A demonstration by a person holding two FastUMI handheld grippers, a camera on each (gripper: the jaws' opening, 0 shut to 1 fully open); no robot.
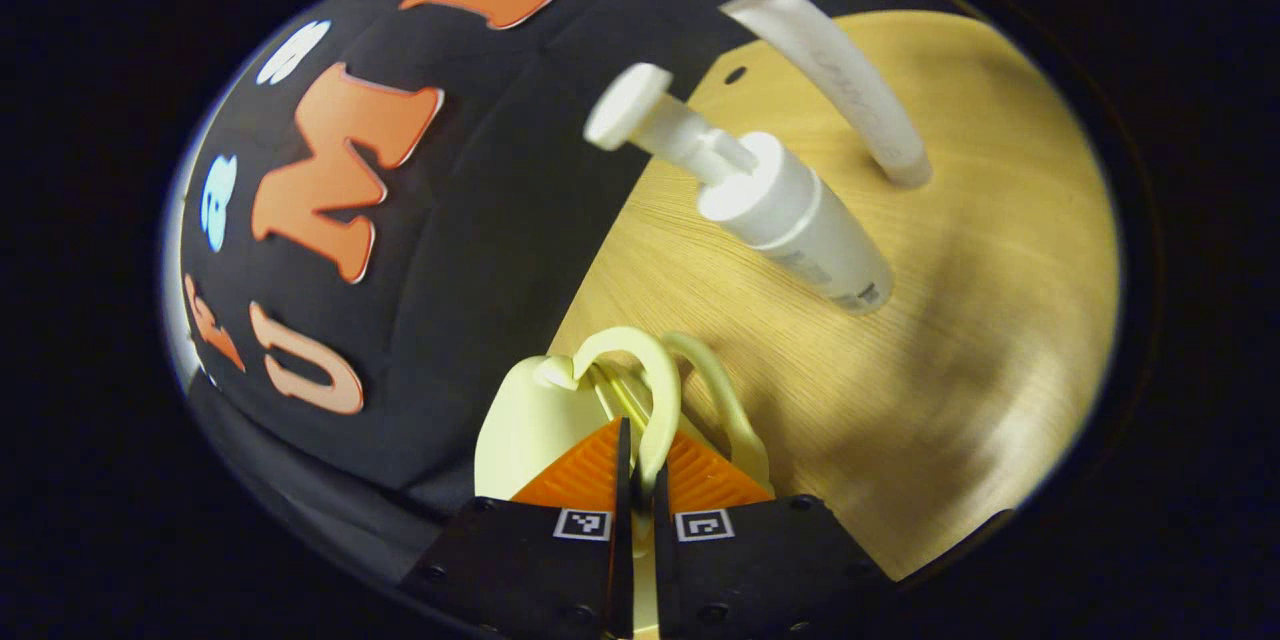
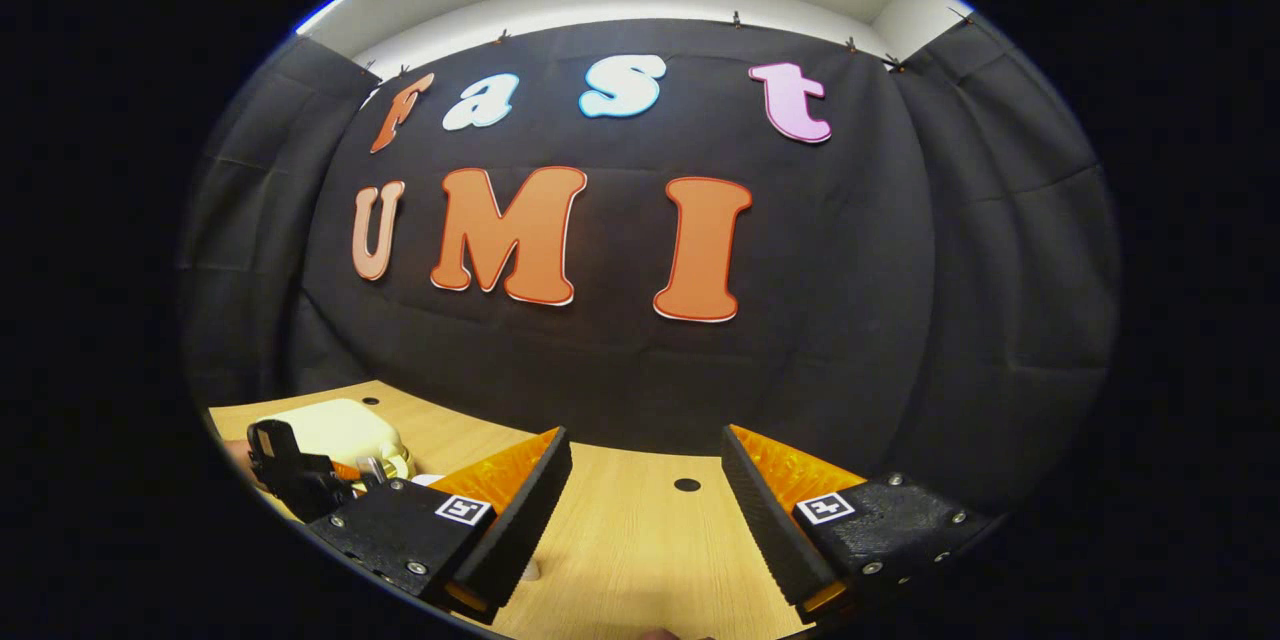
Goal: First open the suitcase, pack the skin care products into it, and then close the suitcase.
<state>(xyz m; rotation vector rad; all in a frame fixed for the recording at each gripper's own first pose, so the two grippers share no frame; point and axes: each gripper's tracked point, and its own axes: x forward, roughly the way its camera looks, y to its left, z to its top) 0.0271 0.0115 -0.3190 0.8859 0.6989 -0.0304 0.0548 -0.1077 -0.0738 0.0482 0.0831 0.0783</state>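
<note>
A small pale yellow suitcase (image 1: 525, 430) lies at the table's edge right in front of my left gripper (image 1: 640, 465). That gripper is shut on one of the suitcase's looped handles (image 1: 655, 390); a second loop (image 1: 725, 400) stands just behind it. Farther off on the wood stand a white pump bottle (image 1: 790, 220) and a white tube (image 1: 840, 80). In the right gripper view, my right gripper (image 2: 645, 510) hovers open over the table with nothing between its fingers. The suitcase (image 2: 330, 428) sits low at the left there, with the other gripper (image 2: 290, 475) at it.
The wooden table (image 1: 950, 370) has a small round hole (image 2: 687, 485) near its far edge. The black cloth wall (image 2: 850, 320) rises straight behind the table. A hand edge shows beside the suitcase at the far left of the right gripper view.
</note>
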